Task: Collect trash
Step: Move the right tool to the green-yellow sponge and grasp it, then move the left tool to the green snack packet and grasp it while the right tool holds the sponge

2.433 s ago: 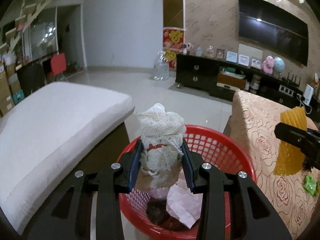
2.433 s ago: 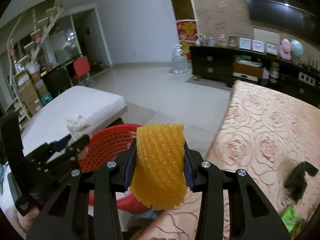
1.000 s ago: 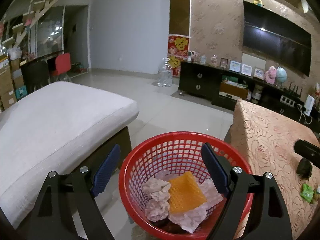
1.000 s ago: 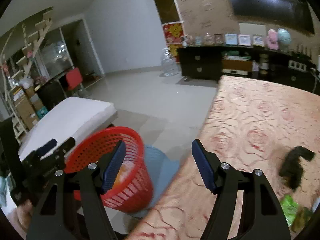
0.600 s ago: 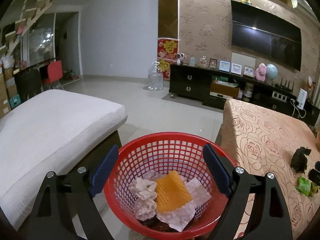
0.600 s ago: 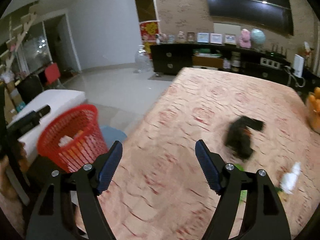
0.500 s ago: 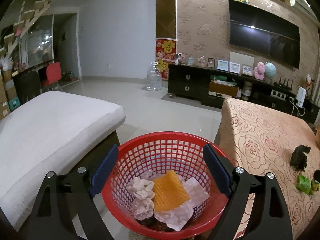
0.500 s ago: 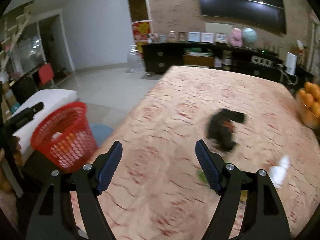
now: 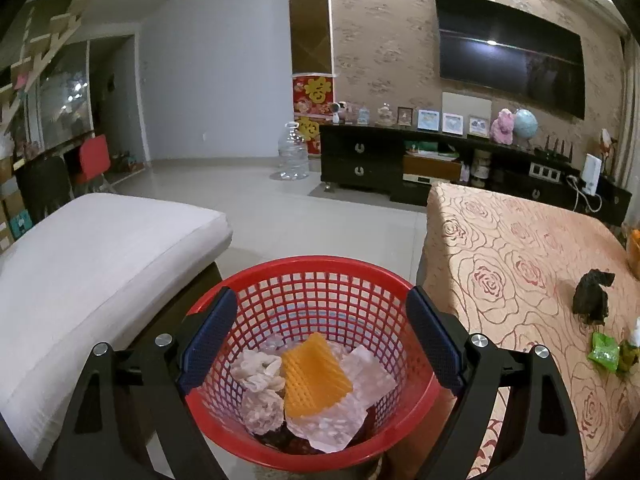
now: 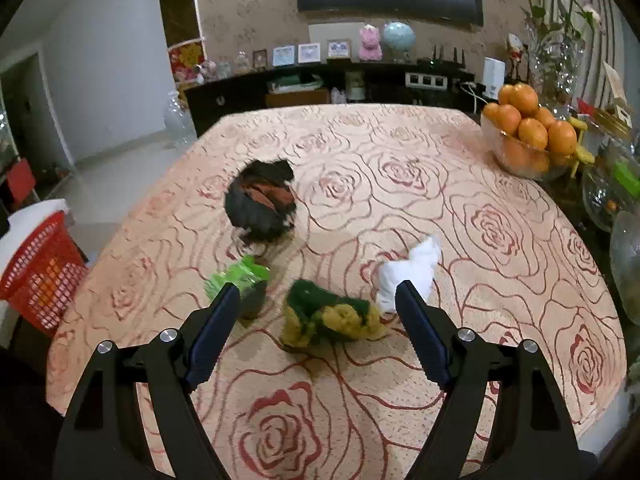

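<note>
Hanging wide and empty, the right tongs (image 10: 316,316) faced a green-yellow wrapper (image 10: 330,318), white tissue (image 10: 408,272) and what looked like dark peel (image 10: 260,204) left on the tabletop (image 10: 400,152), while the left tongs (image 9: 320,328), equally wide, overlooked the part-filled red basket (image 9: 316,270).

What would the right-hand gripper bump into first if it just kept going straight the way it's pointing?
Most likely the green and yellow crumpled wrapper on the table. It lies between the open fingers of the right gripper, just ahead of the tips. How far above the table the gripper is cannot be judged from this view.
</note>
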